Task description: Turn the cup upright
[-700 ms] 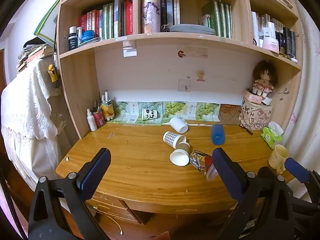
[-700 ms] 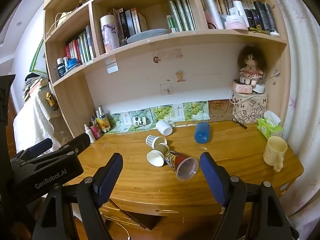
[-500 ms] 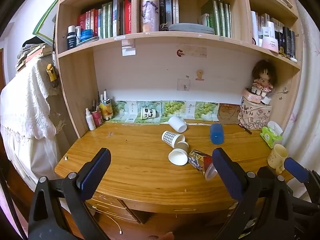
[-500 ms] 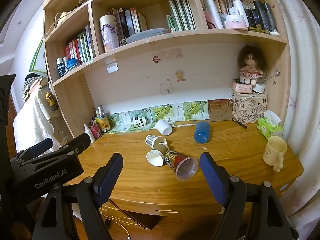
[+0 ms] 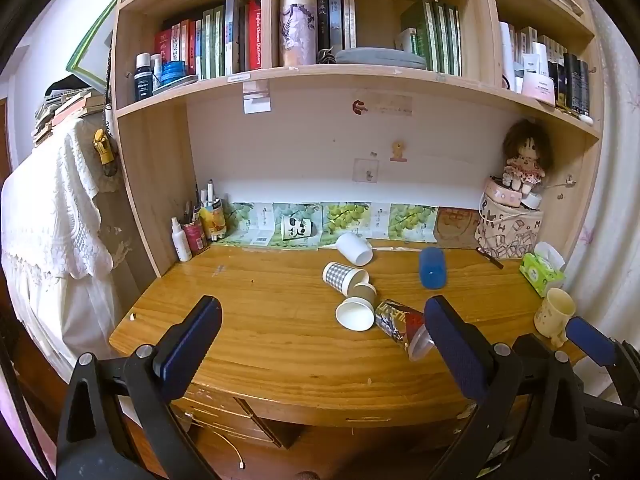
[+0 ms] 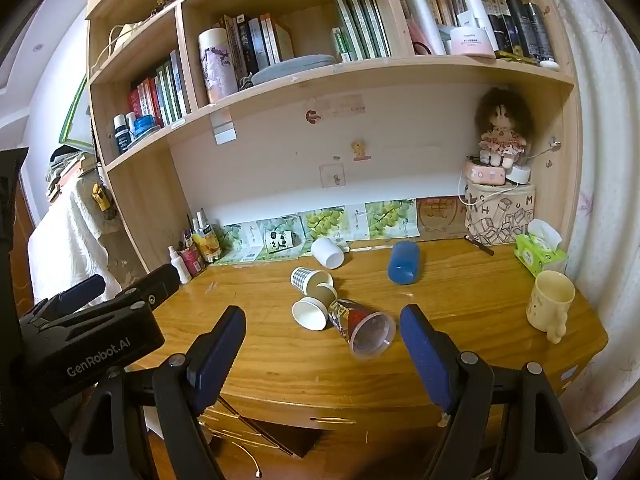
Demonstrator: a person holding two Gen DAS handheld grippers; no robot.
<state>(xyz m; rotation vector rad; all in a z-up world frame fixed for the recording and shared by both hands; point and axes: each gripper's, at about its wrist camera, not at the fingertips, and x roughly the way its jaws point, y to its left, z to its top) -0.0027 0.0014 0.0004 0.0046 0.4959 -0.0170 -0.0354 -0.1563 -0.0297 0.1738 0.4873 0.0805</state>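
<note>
Several cups lie on their sides on the wooden desk [image 5: 260, 320]: a clear printed plastic cup [image 6: 362, 330] [image 5: 402, 326] nearest the front, a white paper cup [image 6: 310, 312] [image 5: 354, 314], a brown cup [image 6: 322, 292], a checked cup [image 6: 306, 278] [image 5: 342, 274], a white cup [image 6: 328, 252] [image 5: 354, 248] and a blue cup [image 6: 404, 262] [image 5: 432, 268]. My left gripper [image 5: 320, 340] is open and empty, held before the desk's front edge. My right gripper [image 6: 324, 340] is open and empty, with the plastic cup just beyond its fingertips.
A cream mug [image 6: 550, 304] stands upright at the desk's right end beside a green tissue pack [image 6: 540, 250]. A printed box with a doll [image 6: 502, 216] stands at the back right. Bottles and pens [image 5: 196, 232] stand at the back left. Shelves of books hang above.
Both views shift only slightly; the cups sit a little lower and nearer in frame. Nothing on the desk has moved, and both grippers stay open.
</note>
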